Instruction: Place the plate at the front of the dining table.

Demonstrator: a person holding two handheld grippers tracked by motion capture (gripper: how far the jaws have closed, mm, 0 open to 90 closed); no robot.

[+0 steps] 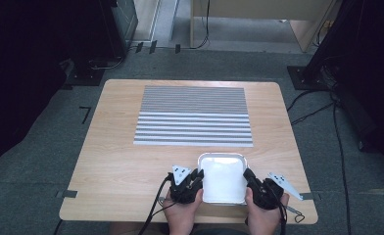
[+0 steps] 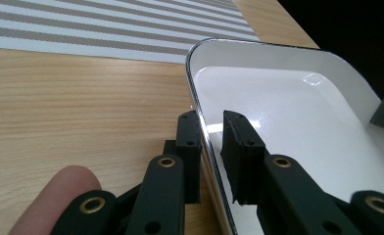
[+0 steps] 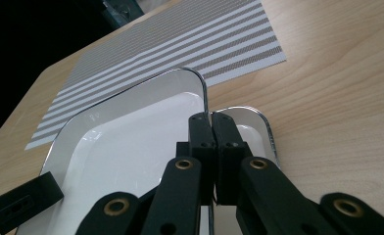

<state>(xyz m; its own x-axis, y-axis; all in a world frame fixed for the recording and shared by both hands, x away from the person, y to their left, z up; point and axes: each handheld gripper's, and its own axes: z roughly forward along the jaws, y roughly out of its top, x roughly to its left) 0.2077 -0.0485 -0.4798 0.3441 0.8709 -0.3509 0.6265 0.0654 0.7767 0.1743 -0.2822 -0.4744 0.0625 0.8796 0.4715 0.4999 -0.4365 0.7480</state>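
Right now I have the white tray [image 1: 223,182] at the 6 o'clock edge of the table [image 1: 116,161], one tool on each side of it. My right gripper [image 3: 212,132] sits at the tray's 3 o'clock, its 2 jaws pressed together on the thin rim. My left gripper [image 2: 212,142] is at 9 o'clock and only straddles the rim: 1 jaw outside against the edge, 1 inside over the white floor, with a gap showing between them.

As I judge it, the step is to get an even 2-sided hold before lifting. I should close the left jaws squarely on the rim, about level with the right-hand grip, so the tray comes up flat and does not pivot. The rim is glossy and narrow, so I expect it to slip if I pinch at the tips alone; a deeper bite seems safer.

In the right gripper view a second, smaller rim [image 3: 258,132] shows just beside my jaws at 3 o'clock; it looks like another tray under or against this one, though I cannot tell which. It could drag along or catch.

A striped placemat [image 1: 194,115] lies at 12 o'clock from the tray, close but apart, with bare wood between.
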